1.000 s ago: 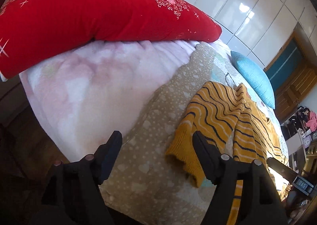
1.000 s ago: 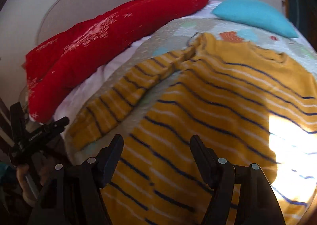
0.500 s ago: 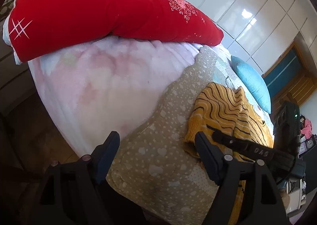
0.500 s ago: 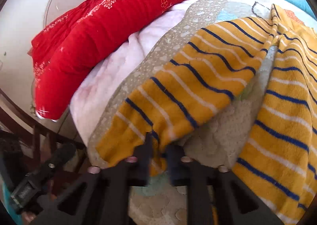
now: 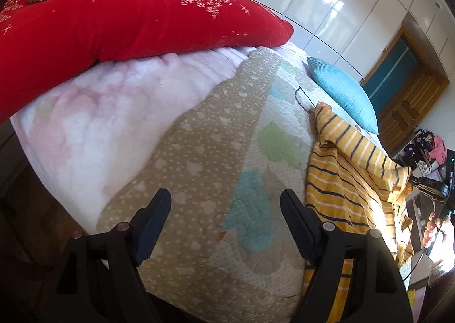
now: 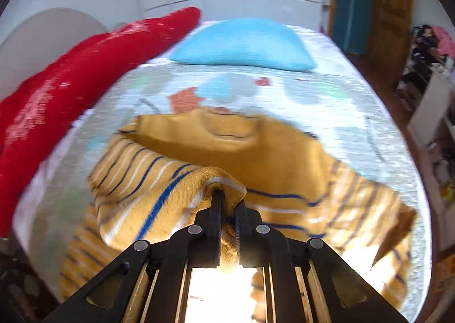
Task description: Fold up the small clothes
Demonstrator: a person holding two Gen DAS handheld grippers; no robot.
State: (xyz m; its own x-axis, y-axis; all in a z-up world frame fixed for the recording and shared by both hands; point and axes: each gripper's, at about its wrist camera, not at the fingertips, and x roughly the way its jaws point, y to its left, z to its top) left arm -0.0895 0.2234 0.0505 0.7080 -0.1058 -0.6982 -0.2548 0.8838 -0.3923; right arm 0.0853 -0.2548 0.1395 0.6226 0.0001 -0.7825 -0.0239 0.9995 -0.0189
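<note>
A small yellow sweater with blue and white stripes lies on the patterned bedspread. My right gripper is shut on the cuff of its left sleeve, which is lifted and drawn across the sweater's body. In the left wrist view the sweater lies at the right, with the right gripper pulling the sleeve at the far right edge. My left gripper hangs open above bare bedspread, left of the sweater, with nothing between its fingers.
A red quilt lies piled along the bed's far left side. A blue pillow rests at the far end of the bed. A pale pink blanket covers the near corner. White wardrobe doors and a wooden door stand behind.
My right gripper closed on the sleeve cuff at the bed's edge, then carried it up and to the right over the sweater. The left gripper shifted slightly and stayed open.
</note>
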